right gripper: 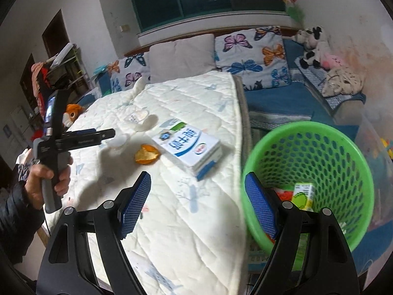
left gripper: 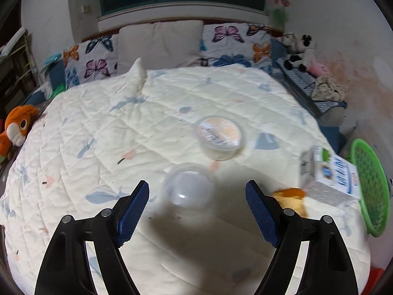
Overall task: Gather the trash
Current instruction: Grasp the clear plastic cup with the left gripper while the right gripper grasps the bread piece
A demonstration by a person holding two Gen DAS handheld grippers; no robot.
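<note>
Blue-padded jaws of the left hand-held gripper (left gripper: 197, 198) gape around a clear plastic cup (left gripper: 188, 188) on the bed quilt (left gripper: 98, 127), grasp pending. Right hand-held gripper (right gripper: 197, 191) hangs open, empty, green basket (right gripper: 343, 226) at its right, milk carton (right gripper: 189, 147) ahead; closing comes next.

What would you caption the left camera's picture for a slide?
Open left gripper lines up on a clear plastic cup lying on the quilted bed.

Green basket (right gripper: 348, 147), cream quilt (left gripper: 98, 127) (pale blue motifs), blue-and-white carton (right gripper: 189, 147), orange peel (right gripper: 146, 156), butterfly-print pillows (left gripper: 91, 59).
</note>
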